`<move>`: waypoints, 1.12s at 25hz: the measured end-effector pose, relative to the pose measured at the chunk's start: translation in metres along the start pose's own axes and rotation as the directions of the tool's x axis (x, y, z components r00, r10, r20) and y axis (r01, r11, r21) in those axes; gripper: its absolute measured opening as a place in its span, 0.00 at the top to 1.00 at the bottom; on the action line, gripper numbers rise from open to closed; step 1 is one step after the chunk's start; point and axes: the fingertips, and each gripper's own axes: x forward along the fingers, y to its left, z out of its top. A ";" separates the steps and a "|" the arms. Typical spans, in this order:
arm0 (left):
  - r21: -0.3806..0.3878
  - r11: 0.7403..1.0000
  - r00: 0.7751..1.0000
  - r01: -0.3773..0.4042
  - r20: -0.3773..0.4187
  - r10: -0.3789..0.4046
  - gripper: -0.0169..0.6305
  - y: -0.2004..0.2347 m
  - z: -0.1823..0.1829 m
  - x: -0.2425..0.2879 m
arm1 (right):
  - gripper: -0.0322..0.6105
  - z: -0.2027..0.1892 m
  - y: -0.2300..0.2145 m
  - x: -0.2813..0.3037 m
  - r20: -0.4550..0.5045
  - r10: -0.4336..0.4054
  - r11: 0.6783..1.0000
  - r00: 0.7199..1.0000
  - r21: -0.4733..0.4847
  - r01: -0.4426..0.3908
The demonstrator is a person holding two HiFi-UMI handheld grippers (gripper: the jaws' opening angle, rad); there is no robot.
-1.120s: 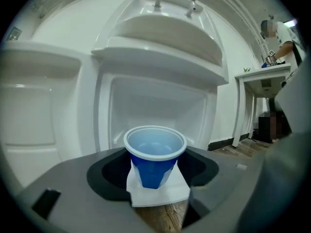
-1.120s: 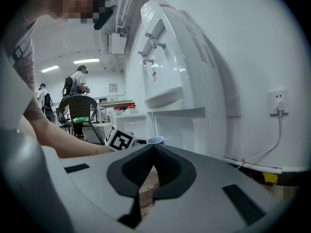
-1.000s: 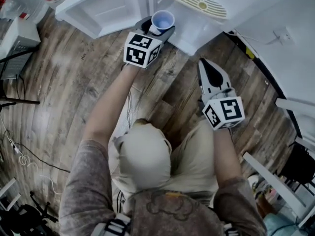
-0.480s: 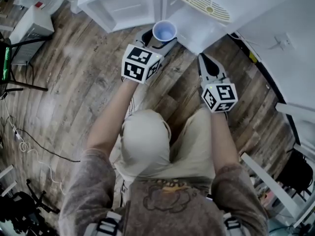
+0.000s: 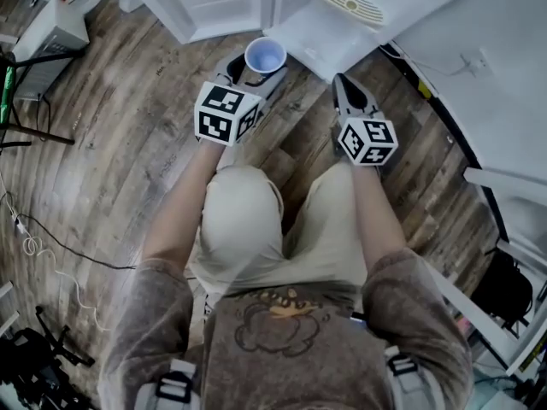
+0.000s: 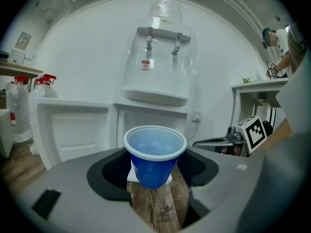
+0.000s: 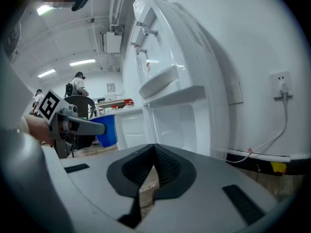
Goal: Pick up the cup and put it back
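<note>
Loose cables (image 5: 32, 248) trail over the wooden floor (image 5: 128, 143) at the far left, where a person stands facing a white water dispenser (image 5: 335, 22). A white door panel (image 5: 208, 3) stands at the foot of the machine, on its left side.

The left tongs (image 5: 255, 68), topped by a marker cube (image 5: 224, 114), are clamped around a blue cup (image 5: 264, 56). The cup is upright and held above the floorboards, just in front of the dispenser's lower cabinet. In the left gripper view the cup (image 6: 155, 154) sits squarely between the dark pads, its white rim level and its mouth open to the camera. The two taps and the drip shelf of the dispenser (image 6: 158, 72) rise behind and above it. Whether the cup has anything in it cannot be made out.

To the right, well apart from the cup, the right tongs (image 5: 344, 88) hang over the floor with their own marker cube (image 5: 367, 141) nearest the person. Their jaws are pressed together with nothing between them, as the right gripper view shows (image 7: 151, 152). That view takes in the dispenser from the side, with the blue cup at far left in the other tongs.

Farther right, a wall socket (image 7: 283, 86) sits on the white wall, and a cord runs down from it toward the skirting.
</note>
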 end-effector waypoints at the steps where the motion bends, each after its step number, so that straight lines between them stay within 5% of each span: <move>1: -0.004 1.000 1.000 0.003 0.000 -0.003 0.52 -0.002 -0.002 -0.001 | 0.95 0.001 0.001 0.000 0.002 0.003 1.000 1.000 0.005 -0.003; 17: 0.006 0.999 0.999 0.035 0.011 -0.035 0.52 -0.004 -0.005 0.002 | 0.95 0.028 0.017 -0.018 0.069 0.007 1.000 0.998 -0.004 -0.007; 28: 0.050 0.994 0.995 0.093 0.033 -0.095 0.52 0.001 -0.004 0.060 | 0.95 0.048 0.022 -0.040 0.126 -0.007 1.000 0.992 0.013 0.005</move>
